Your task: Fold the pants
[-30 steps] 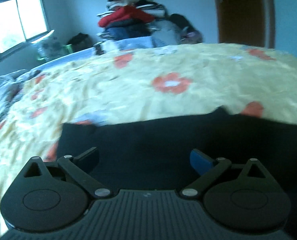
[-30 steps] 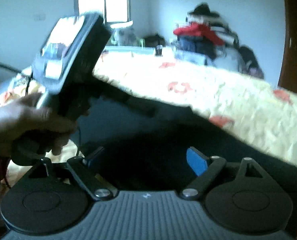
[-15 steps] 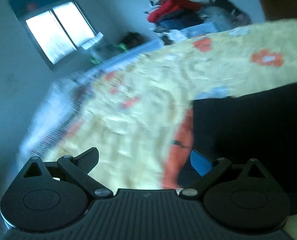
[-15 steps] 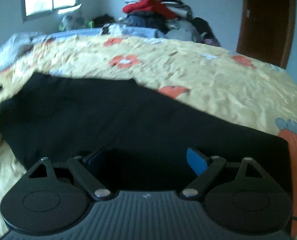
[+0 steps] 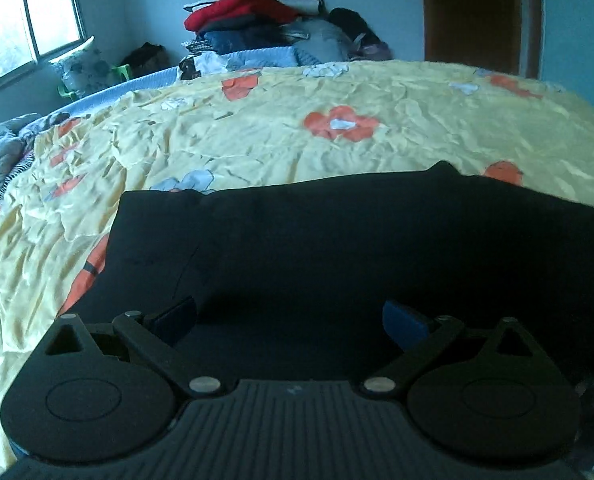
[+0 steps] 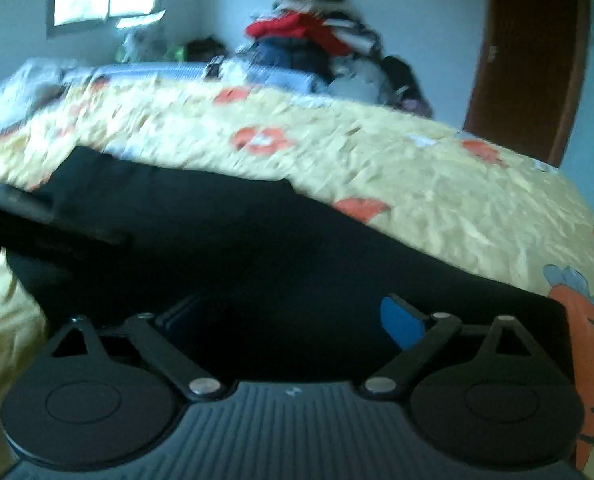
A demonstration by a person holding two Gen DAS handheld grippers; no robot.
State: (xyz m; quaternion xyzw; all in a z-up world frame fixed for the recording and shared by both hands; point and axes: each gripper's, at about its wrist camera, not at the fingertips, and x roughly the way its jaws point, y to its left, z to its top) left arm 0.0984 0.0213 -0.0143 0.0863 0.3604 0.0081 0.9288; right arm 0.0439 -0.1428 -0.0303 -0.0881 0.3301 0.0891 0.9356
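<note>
Both hand-held grippers, left (image 5: 289, 316) and right (image 6: 293, 316), hang wide open over black pants (image 5: 357, 248) lying flat on a bed; the right one's jaws have just been opening, gripping nothing. A wrinkled yellow flowered sheet (image 5: 277, 128) stretches beyond. Farther back stand piled clothes (image 5: 257, 12), a window (image 5: 21, 16) and a brown door (image 5: 473, 12).

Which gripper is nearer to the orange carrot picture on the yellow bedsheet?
Right. The right gripper hangs over the black pants with the orange carrot picture just beside its blue finger; the left gripper is over the pants' other end.
</note>
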